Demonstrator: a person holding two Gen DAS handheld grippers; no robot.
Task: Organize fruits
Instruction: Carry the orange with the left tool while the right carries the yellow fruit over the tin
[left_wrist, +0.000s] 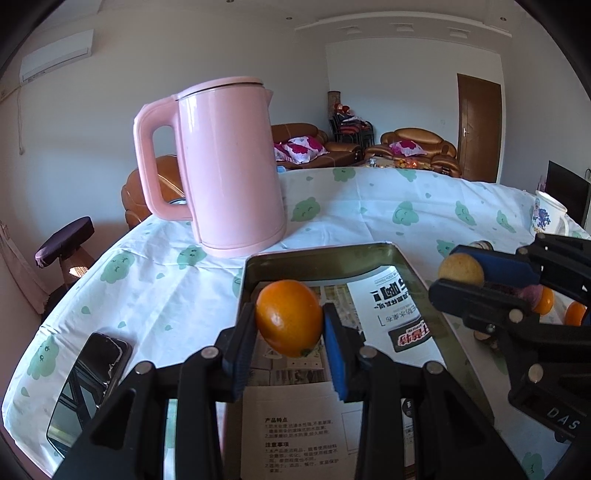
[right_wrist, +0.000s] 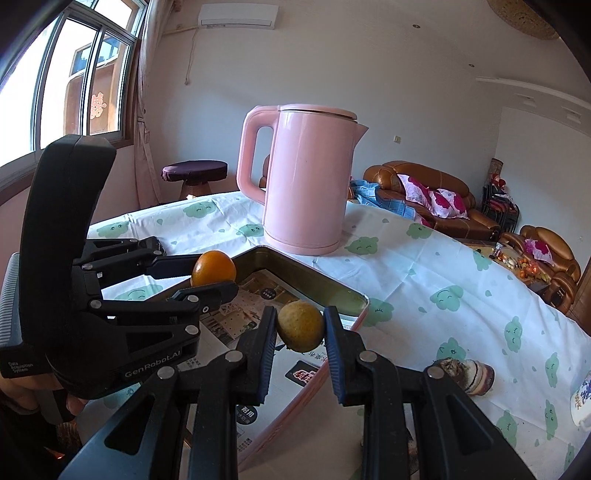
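My left gripper is shut on an orange fruit and holds it just above the metal tray, which is lined with printed paper. In the right wrist view the same left gripper and its orange fruit hang over the tray's left side. My right gripper is shut on a small dull yellow fruit above the tray; in the left wrist view that yellow fruit shows at the right. Two more orange fruits lie behind the right gripper.
A tall pink kettle stands just beyond the tray on the cloud-patterned tablecloth. A phone lies at the left, a printed mug at the far right. A brown layered object rests beside the tray's right edge.
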